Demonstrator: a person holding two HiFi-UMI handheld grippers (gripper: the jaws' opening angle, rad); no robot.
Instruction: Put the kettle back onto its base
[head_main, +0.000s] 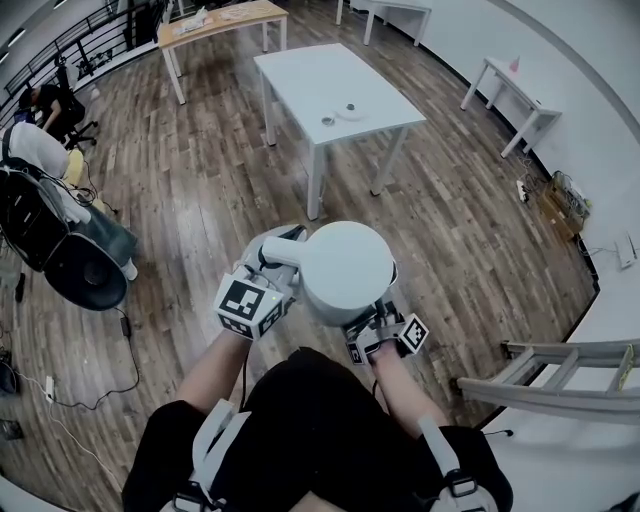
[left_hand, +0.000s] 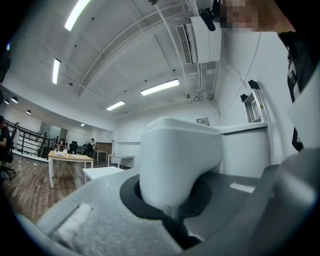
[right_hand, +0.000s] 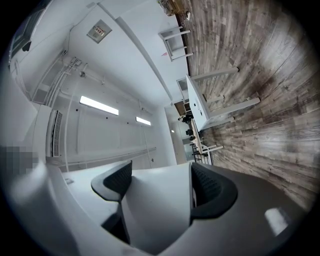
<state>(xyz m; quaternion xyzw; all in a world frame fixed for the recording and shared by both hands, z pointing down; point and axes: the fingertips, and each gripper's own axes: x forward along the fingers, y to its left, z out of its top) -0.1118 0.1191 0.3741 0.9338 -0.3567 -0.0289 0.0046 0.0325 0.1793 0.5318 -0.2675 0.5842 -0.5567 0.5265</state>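
Subject of inspection: a white electric kettle (head_main: 345, 268) with a rounded domed top, carried in the air close in front of the person's body, above the brown wood-plank floor (head_main: 210, 190). It rests on no surface. The left gripper (left_hand: 172, 202) has its jaws clenched on the kettle's thick white handle (left_hand: 177, 160); the left gripper view shows the grey jaws wrapped tight around it with no gap. In the head view this handle projects from the kettle's left side. The right gripper (right_hand: 157, 192) grasps the kettle from the opposite side. Its two dark ribbed pads (right_hand: 212, 187) press on either side of a white part of the kettle, low on the side nearest the person. Which part exactly cannot be made out. Ahead, well apart from the kettle, stands a white rectangular desk (head_main: 300, 75). Two small round objects (head_main: 341, 114) lie near its front edge, too small to identify. A silver metal ladder (head_main: 545, 385) lies at the right.
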